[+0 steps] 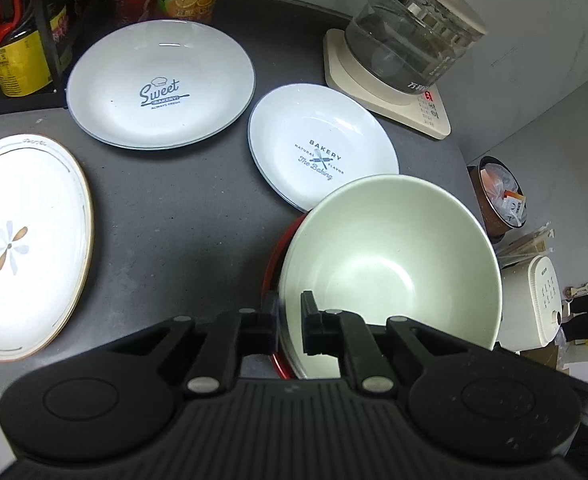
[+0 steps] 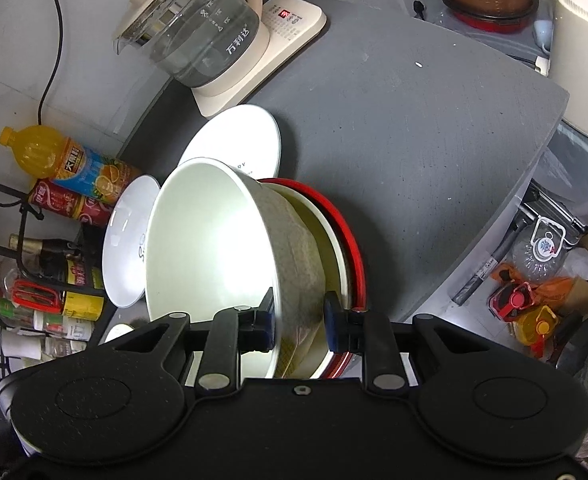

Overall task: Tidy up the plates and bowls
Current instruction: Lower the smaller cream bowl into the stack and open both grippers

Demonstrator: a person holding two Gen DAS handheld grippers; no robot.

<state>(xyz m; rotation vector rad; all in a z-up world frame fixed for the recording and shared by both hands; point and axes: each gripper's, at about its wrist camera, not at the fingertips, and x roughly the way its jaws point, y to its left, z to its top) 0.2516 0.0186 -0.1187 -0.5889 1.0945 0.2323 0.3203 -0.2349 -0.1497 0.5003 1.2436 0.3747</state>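
Note:
My left gripper (image 1: 290,326) is shut on the rim of a pale green bowl (image 1: 393,268), which sits nested in a red-rimmed dish (image 1: 272,264). My right gripper (image 2: 299,320) straddles the same bowl's (image 2: 214,248) rim and wall, with the red-rimmed dish (image 2: 351,236) behind it; its jaws stand wide and I cannot tell if they press. On the grey table lie a large "Sweet" plate (image 1: 160,84), a smaller "Bakery" plate (image 1: 321,148) and an oval flower plate (image 1: 22,244).
A glass kettle (image 1: 409,36) on a cream base stands at the back right. Bottles and cans (image 1: 10,40) crowd a rack at the back left. The table edge (image 2: 533,160) falls off to the right, with clutter and a white appliance (image 2: 581,40) beyond.

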